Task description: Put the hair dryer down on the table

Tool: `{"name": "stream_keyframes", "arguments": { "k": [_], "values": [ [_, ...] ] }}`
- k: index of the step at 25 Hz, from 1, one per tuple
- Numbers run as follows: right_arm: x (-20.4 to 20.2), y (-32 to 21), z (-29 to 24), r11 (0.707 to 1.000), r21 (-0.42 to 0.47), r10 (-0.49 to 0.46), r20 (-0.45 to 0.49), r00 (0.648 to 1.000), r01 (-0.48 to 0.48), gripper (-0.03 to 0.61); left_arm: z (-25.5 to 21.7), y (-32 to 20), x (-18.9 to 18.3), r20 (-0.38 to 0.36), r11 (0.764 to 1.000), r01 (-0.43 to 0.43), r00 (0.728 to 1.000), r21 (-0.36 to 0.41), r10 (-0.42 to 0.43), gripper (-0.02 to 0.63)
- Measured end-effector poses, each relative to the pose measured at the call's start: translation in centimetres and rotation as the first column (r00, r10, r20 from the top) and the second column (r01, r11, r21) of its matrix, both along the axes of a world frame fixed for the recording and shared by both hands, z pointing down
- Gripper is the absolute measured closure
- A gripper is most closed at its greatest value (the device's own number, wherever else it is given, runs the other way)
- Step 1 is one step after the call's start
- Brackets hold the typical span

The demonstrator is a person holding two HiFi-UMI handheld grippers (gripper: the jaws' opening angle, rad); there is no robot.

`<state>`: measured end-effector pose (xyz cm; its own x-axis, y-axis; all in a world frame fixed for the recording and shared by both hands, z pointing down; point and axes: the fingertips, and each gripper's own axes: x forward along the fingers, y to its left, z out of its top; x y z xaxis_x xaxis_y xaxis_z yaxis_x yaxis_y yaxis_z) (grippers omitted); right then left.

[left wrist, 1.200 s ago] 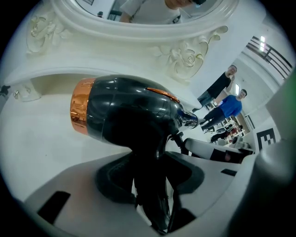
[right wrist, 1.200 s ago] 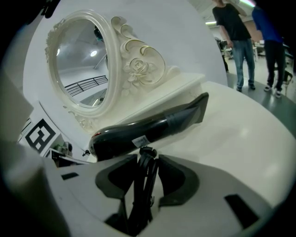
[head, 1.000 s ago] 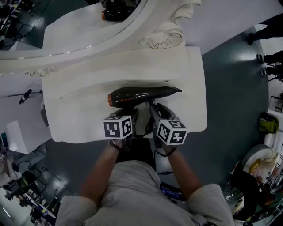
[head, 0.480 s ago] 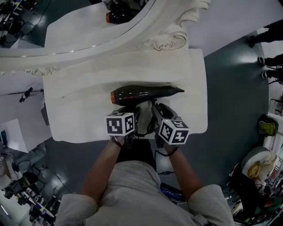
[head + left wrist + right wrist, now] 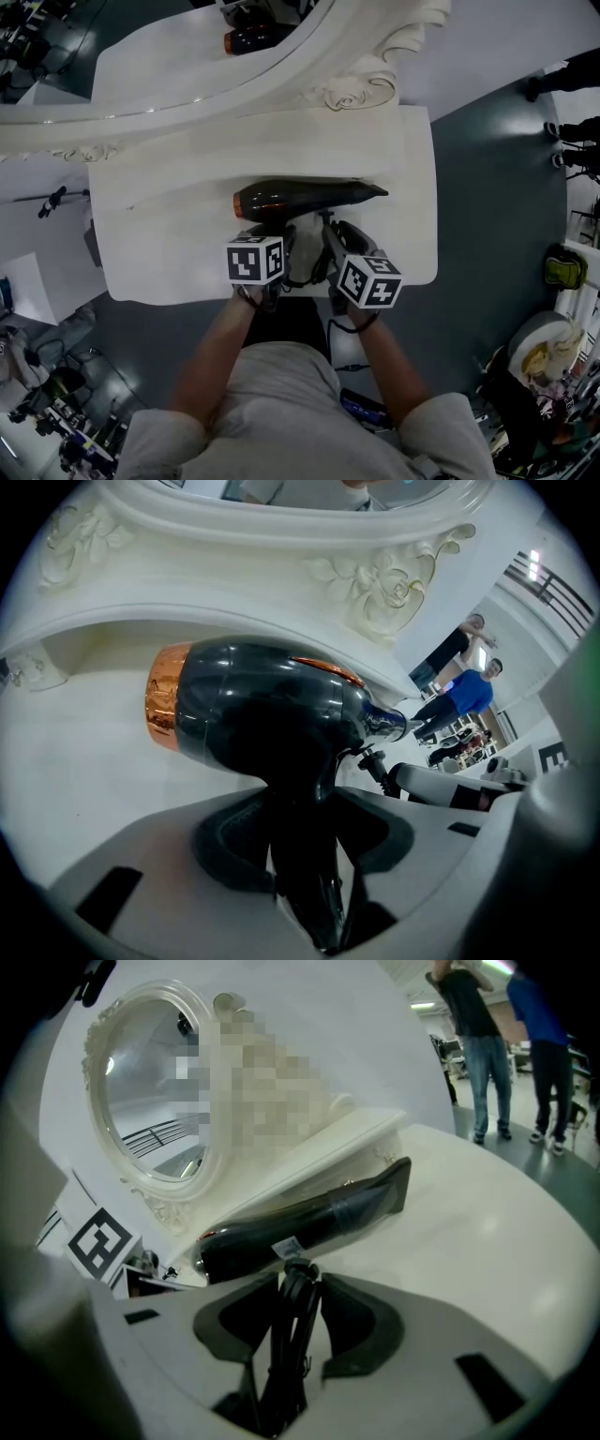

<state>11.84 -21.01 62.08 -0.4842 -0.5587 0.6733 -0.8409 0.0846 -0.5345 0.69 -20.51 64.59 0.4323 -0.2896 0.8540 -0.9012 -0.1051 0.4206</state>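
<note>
Gripping the hair dryer (image 5: 300, 200) by its handle (image 5: 302, 878) with the left gripper (image 5: 305, 817), its cord (image 5: 286, 1372) with the right gripper (image 5: 295, 1321), long axis along the tabletop's (image 5: 169, 248) front edge, nozzle (image 5: 367, 191) pointing right.

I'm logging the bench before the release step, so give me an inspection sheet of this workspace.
Surface: white table, ornate mirror at its back.
Job's things: black hair dryer lengthwise in front of the mirror, nozzle to the right; whether it fully rests on the table is unclear.
Clutter: nothing seen.
Grippers: left gripper shut on the dryer's handle; right gripper shut on the cable.
Cables: the dryer's cable, bundled between the right jaws.
Surroundings: grey floor; people standing beyond the table.
</note>
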Motion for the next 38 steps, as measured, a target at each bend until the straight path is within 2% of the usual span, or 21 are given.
{"name": "stream_keyframes", "arguments": {
  "k": [13, 18, 32, 36, 38],
  "values": [
    [0.1, 0.3, -0.4, 1.000, 0.009, 0.015, -0.008, 1.000, -0.015, 0.427, 1.0, 0.3, -0.2, -0.012, 1.000, 0.002, 1.000, -0.028, -0.003, 0.430],
    [0.3, 0.5, -0.6, 1.000, 0.016, 0.027, -0.013, 1.000, -0.027, 0.428, 1.3, 0.6, -0.3, 0.020, 0.999, -0.020, 1.000, -0.039, 0.021, 0.428],
    [0.1, 0.9, -1.2, 0.999, 0.038, 0.035, -0.043, 0.998, -0.034, 0.430, 1.2, 1.1, -1.0, 0.061, 0.999, -0.014, 0.998, -0.033, 0.016, 0.424],
    [-0.4, 1.2, -1.6, 0.998, 0.045, 0.034, -0.050, 0.998, -0.032, 0.430, 0.9, 1.0, -1.9, 0.087, 1.000, -0.024, 0.996, -0.003, 0.024, 0.417],
    [-0.6, 1.4, -1.9, 0.998, 0.054, 0.032, -0.057, 0.998, -0.029, 0.431, 0.7, 0.9, -2.1, 0.107, 0.998, -0.059, 0.993, 0.007, 0.058, 0.410]
  ]
}}
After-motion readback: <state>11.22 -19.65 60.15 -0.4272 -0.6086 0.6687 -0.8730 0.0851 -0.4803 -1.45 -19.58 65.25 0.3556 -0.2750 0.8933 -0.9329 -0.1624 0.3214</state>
